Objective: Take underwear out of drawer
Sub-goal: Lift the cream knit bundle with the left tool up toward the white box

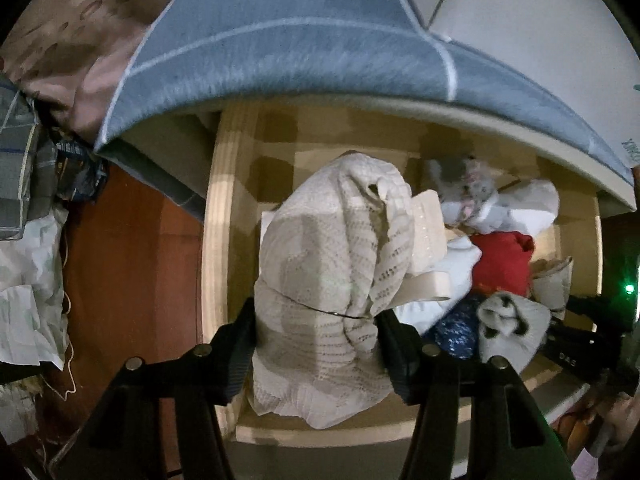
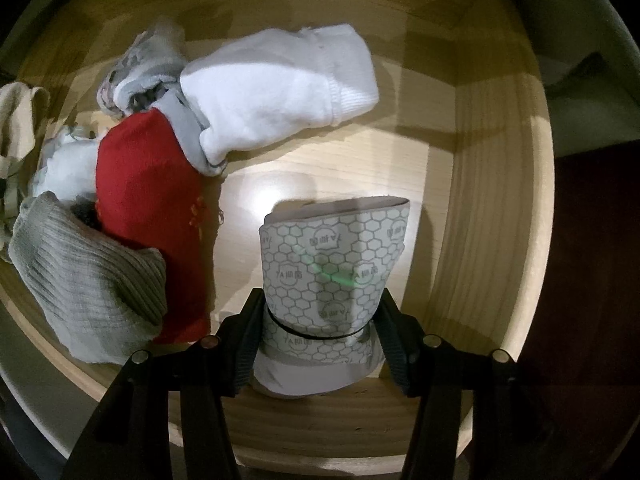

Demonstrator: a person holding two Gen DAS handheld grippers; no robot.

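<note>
A cream lace underwear (image 1: 332, 240) hangs bunched between the pads of my left gripper (image 1: 316, 320), which is shut on it, above the open wooden drawer (image 1: 218, 220). A beige elastic band (image 1: 424, 284) trails from the garment. In the right wrist view, my right gripper (image 2: 320, 308) is shut on a folded grey piece with a hexagon print (image 2: 336, 248), just over the drawer floor (image 2: 256, 160) near its right wall (image 2: 480, 200). Both grippers point straight down.
Loose items fill the drawer's middle: a red sock (image 2: 148, 200), a white sock (image 2: 280, 92), a grey ribbed sock (image 2: 80, 272) and a dark blue piece (image 1: 456, 332). A blue-grey bed cover (image 1: 280, 60) overhangs the drawer's back. Red-brown floor (image 1: 132, 260) lies to the left.
</note>
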